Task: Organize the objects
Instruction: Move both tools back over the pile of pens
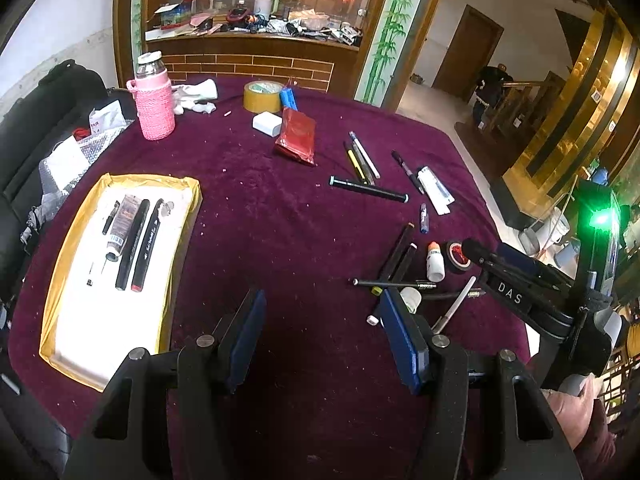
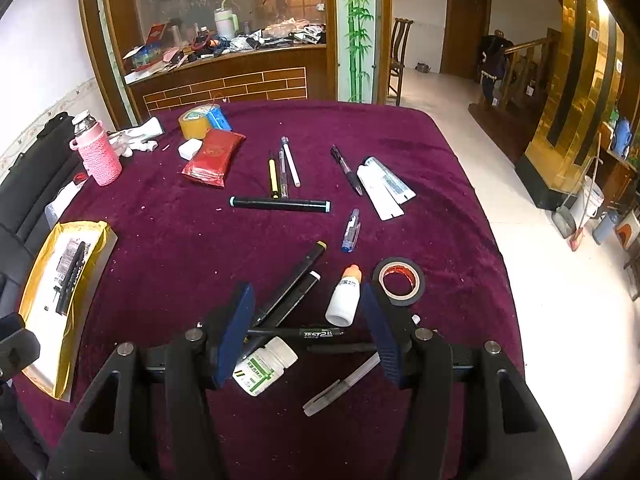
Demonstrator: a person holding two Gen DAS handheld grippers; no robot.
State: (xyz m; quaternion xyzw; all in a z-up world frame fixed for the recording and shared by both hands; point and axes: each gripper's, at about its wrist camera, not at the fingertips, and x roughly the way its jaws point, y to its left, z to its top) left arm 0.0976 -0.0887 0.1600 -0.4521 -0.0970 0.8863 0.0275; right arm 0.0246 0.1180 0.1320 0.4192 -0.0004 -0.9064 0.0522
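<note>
Left wrist first. Left gripper (image 1: 322,336) spread wide over plush maroon velvet cloth (image 1: 280,220), blue pads bare, nothing held. Shallow rectangular tray (image 1: 188,208), yellow rim and white floor, lying left: holds two long black markers (image 1: 140,244) side by side, a squeezed paint tube (image 1: 122,222), a slim pen, small specks. Loose on cloth to the right: long black cylindrical marker (image 1: 368,189), bundle of thin pens (image 1: 362,158), crossed black pens near a small white dropper bottle (image 1: 435,262) with orange cap. Pink knitted bottle sleeve (image 1: 155,106) upright far left; glossy red packet (image 1: 296,136) mid-table.

Right wrist next. Right gripper (image 2: 310,338) also wide apart, empty, hovering above clutter. Between the fingers: white pill bottle (image 2: 264,366) with green label on its side, black "TEST" pen (image 2: 316,334) crossing beneath, translucent white pen (image 2: 340,388) nearer the camera. Black tape roll (image 2: 399,282), red-lined core, flat just beside the right finger. Yellow-rimmed tray at far left edge, markers inside.
</note>
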